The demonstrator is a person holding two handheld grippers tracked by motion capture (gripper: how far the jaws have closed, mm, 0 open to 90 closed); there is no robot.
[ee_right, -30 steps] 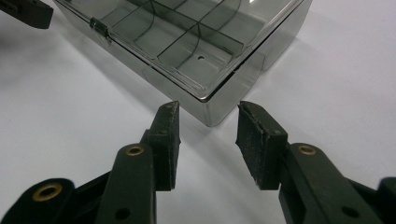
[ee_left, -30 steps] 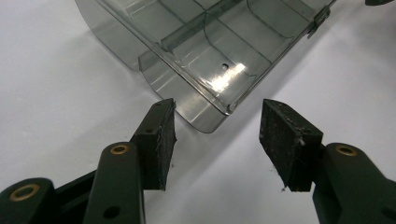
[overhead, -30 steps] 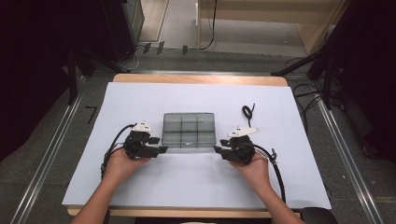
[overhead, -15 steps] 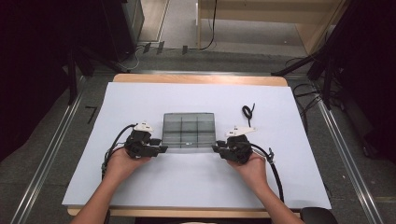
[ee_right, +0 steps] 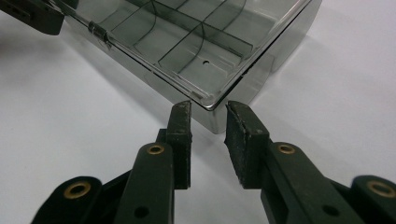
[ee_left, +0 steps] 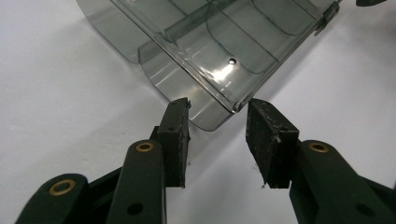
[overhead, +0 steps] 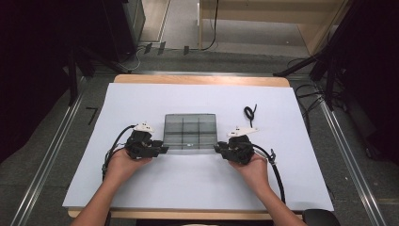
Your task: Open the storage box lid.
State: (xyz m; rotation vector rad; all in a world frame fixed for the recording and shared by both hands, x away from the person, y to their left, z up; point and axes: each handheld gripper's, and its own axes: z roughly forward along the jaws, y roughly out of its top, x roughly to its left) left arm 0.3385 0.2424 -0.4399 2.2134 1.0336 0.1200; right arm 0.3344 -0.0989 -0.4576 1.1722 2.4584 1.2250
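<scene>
Clear compartment box (overhead: 190, 132) lies mid tabletop (overhead: 141, 99), lid shut. My left tongs (overhead: 163, 150) at its near left corner, right tongs (overhead: 218, 149) at near right corner. Both just narrowing, each straddling corner, pads not yet pressing.

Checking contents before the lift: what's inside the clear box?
The clear compartment box looks empty: through the lid only its dividers show, with no parts in the cells in view. Cells past the edges of the gripper views are checked only from the high view, coarsely.
</scene>
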